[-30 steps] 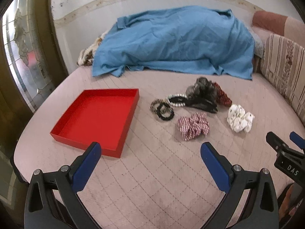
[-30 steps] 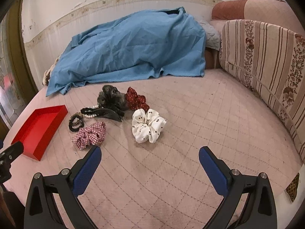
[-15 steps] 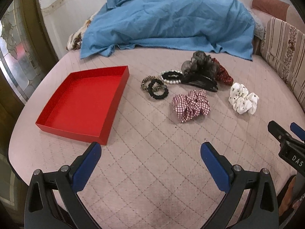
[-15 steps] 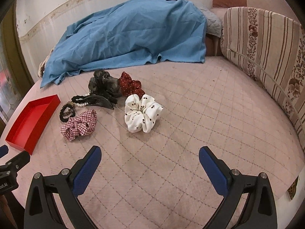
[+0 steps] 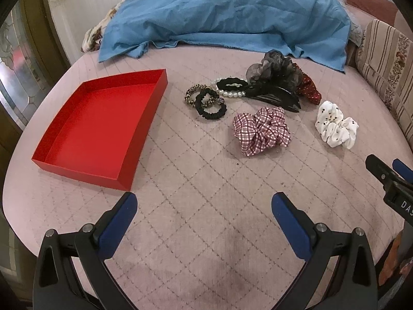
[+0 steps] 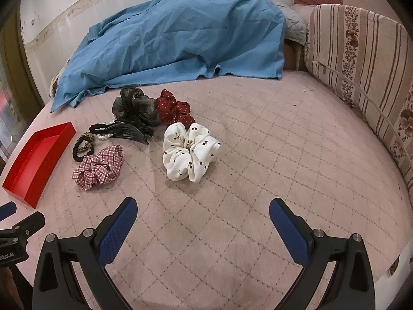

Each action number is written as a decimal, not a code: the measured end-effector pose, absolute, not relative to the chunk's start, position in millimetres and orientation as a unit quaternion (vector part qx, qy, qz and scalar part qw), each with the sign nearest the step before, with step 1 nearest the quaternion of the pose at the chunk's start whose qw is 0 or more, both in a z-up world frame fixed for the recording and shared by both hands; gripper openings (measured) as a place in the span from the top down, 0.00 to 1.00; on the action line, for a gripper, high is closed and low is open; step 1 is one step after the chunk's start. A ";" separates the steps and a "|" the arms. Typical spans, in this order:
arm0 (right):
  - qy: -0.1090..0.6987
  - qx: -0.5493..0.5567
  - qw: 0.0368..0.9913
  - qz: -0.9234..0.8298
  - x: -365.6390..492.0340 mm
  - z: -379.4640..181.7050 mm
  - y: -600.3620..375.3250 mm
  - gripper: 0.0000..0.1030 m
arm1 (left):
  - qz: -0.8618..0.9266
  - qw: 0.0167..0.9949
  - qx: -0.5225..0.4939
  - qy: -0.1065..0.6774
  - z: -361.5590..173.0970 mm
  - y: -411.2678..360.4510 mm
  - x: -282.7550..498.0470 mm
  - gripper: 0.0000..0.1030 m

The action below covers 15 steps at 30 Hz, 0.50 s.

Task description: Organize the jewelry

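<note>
Hovering low over the pink quilted bed (image 5: 206, 219), both grippers sit w/ jaws spread wide, nothing between them: left gripper (image 5: 204, 202) nearest the red tray, right gripper (image 6: 202, 208) off to its right, facing the white scrunchie.

Next out, the red tray (image 5: 85, 173) lies flat on the left side of the bed, empty, its near corner just ahead of the left gripper. Mid-field: plaid scrunchie (image 5: 262, 129) and white cherry-print scrunchie (image 6: 189, 152), apart from each other and from the tray. Beyond them, a black hair tie (image 5: 210, 104) overlaps a leopard-print tie (image 5: 192, 94); right of those a pearl band (image 5: 232, 93) w/ a black tie (image 5: 230, 84) on top, touching the black claw clip (image 5: 273, 95). Behind that, a grey sheer scrunchie (image 5: 271, 69) and a dark red dotted scrunchie (image 6: 174, 109), bunched together. Farthest back, a blue sheet (image 5: 227, 13) heaped along the wall; striped cushion (image 6: 361, 59) on the right.

Risks, as I judge them: nothing's in the tray yet, so every pick is still ahead. The overlapped ties and the pearl/clip stack probably drag neighbours along if pinched blind. Soft quilt gives under pressure, so a deep pinch may catch bed fabric too. Tray is light-looking; a bump from the left gripper could shove it toward the bed edge. Scrunchies are squashy, so a shallow grip may slip.
</note>
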State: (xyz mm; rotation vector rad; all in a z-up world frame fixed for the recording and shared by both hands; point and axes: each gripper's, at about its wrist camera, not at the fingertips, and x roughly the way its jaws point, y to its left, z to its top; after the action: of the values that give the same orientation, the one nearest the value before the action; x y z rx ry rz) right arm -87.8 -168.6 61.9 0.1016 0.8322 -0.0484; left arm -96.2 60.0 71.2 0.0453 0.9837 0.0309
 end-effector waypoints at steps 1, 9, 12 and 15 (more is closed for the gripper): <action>0.405 0.048 0.913 -0.022 -85.4 61.8 -169.0 0.00 | 0.014 0.880 0.020 0.474 70.4 60.6 -93.8 0.00; 0.415 0.051 0.908 -0.003 -56.1 60.0 -177.1 0.05 | -0.021 0.882 -0.006 0.470 77.4 62.7 -55.4 0.00; 0.419 0.062 0.906 0.002 -40.6 59.5 -183.4 0.10 | -0.046 0.881 -0.019 0.471 77.0 57.0 -34.8 0.03; 0.431 0.075 0.899 0.009 -23.9 53.4 -188.6 0.18 | -0.064 0.873 -0.019 0.483 69.3 48.0 -15.1 0.11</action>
State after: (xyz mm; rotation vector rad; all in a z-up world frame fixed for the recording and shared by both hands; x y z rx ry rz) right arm -23.9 -188.6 53.4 0.1554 0.8927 0.0181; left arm -15.1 48.0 69.3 -0.0401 1.0093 -0.1334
